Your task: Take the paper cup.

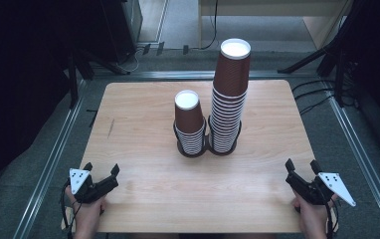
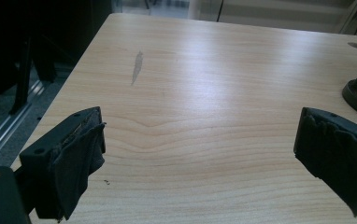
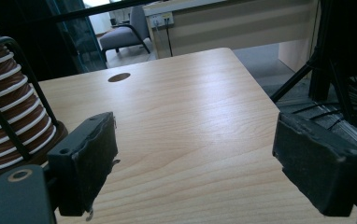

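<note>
Both hand-held grippers, left (image 1: 101, 172) and right (image 1: 302, 167), sit wide open and empty at the counter's (image 1: 143, 199) near corners; upright cup stacks, short (image 1: 190, 124) and tall (image 1: 229, 99), stand mid-counter, roughly equidistant.

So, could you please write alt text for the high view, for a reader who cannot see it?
Two stacks of brown paper cups, a short stack and a tall stack, stand side by side in black holders mid-table. At the near edge, hands hold the left tool and right tool, both open and empty.
</note>
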`<state>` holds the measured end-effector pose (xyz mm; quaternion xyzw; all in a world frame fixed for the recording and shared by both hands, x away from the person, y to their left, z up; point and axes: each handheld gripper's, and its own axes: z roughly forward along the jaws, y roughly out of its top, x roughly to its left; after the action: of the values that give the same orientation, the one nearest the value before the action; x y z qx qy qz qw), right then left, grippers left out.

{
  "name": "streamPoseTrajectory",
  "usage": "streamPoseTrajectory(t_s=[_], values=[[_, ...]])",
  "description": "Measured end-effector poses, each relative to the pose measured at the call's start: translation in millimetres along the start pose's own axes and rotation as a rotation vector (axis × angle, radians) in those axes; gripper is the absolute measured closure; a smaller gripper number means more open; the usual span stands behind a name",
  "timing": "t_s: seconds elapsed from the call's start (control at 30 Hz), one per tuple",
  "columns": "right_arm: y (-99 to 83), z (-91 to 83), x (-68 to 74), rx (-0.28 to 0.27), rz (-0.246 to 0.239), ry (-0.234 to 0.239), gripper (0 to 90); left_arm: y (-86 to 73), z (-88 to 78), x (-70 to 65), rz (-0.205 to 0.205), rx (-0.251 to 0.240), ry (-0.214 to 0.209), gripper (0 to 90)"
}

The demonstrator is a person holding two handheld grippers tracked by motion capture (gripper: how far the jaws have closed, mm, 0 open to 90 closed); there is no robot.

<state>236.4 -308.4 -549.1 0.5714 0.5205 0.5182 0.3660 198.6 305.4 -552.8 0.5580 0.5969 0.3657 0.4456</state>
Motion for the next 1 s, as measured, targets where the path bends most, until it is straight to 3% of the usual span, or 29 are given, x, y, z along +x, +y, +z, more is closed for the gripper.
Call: streamPoseTrajectory(t_s=[0.2,0.4,0.43,0.63,0.8,1.0], values=[[0.3,-0.6,-0.5,-0.014,0.0,-0.004,12.7,0.4,2.7,-2.4,0.02,0.011,0.011,2.5],[0.4,-0.8,4.8,-0.007,-0.068,-0.024,8.9,-0.1,3.2,-5.0,0.046,0.014,0.01,2.4],[1.3,-1.0,6.6,0.005,-0.095,-0.059,8.8,-0.1,3.3,-5.3,0.047,0.015,0.008,2.4],[6.0,-4.4,7.3,0.004,-0.133,-0.061,6.5,1.0,6.1,-5.6,0.058,0.03,0.006,2.5],[12.1,-7.0,12.7,-0.01,-0.138,-0.037,4.6,1.1,6.3,-5.7,0.057,0.031,0.005,2.5],[23.9,-2.3,30.2,-0.001,-0.147,0.001,2.2,1.1,6.3,-5.8,0.058,0.029,0.004,2.5]])
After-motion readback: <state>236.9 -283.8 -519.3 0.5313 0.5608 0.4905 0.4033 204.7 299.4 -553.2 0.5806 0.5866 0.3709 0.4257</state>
